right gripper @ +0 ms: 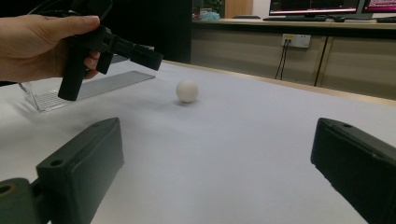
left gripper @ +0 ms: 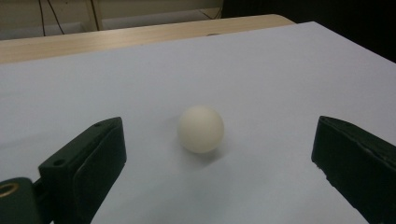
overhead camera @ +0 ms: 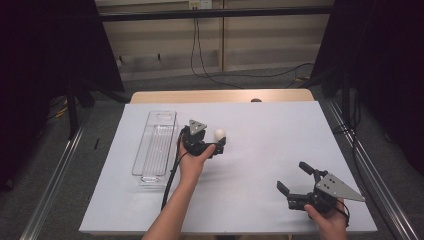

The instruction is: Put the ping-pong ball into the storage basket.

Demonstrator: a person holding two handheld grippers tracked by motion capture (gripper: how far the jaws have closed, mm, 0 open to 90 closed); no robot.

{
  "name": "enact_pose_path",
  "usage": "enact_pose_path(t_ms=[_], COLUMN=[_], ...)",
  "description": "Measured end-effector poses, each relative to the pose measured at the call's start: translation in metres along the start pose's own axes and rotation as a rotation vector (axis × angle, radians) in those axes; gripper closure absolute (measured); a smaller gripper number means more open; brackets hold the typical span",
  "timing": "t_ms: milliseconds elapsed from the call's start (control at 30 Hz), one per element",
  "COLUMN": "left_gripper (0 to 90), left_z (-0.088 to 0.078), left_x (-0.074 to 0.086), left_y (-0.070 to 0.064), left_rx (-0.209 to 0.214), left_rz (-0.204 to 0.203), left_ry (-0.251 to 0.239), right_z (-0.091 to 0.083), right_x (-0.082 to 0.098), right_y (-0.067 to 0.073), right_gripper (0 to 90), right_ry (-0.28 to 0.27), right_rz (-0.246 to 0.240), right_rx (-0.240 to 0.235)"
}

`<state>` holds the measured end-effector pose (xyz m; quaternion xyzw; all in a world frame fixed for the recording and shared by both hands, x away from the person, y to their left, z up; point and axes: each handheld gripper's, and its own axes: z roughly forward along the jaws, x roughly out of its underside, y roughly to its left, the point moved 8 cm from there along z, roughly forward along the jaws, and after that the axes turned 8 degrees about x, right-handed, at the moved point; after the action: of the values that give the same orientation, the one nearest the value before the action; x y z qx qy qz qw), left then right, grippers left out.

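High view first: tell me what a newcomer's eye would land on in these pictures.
The small white ball stands out, alone on the white table near its middle. The left gripper hangs right beside it with its jaws wide open, the ball sitting untouched ahead of them. A clear plastic tray lies at the table's left, and the right gripper waits open near the front right.

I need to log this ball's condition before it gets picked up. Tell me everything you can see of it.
The ball is small, round and off-white, with a smooth matte surface that looks like plastic, with no marks or dents to be seen. It rests on the white table sheet, casting a faint shadow. It sits right of the clear tray. The open left gripper points at it, jaws wide on either side, not touching. Nothing but the sheet touches it.
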<state>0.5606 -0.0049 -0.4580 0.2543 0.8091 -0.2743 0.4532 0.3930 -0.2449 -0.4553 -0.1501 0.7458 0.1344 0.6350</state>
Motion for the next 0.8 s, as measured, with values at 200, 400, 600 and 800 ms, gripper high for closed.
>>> enact_pose_path(t_ms=[200, 400, 600, 800], left_gripper=[3.2, 3.1, 3.2, 3.1], left_z=[0.004, 0.008, 0.011, 0.014], left_x=[-0.002, -0.002, -0.001, 0.002], left_y=[0.000, -0.001, 0.001, 0.002], left_rx=[-0.007, -0.006, -0.011, -0.019], left_rz=[0.003, 0.010, 0.008, 0.012], left_ry=[0.006, 0.023, 0.028, 0.042], right_z=[0.002, 0.002, 0.002, 0.002], right_x=[0.000, 0.000, 0.001, 0.000], right_y=[0.001, 0.000, 0.001, 0.000], right_gripper=[1.8, 1.9, 1.9, 1.8], right_ry=[0.002, 0.003, 0.007, 0.003], right_rz=[0.006, 0.007, 0.006, 0.005], right_rx=[-0.001, 0.000, -0.004, 0.000])
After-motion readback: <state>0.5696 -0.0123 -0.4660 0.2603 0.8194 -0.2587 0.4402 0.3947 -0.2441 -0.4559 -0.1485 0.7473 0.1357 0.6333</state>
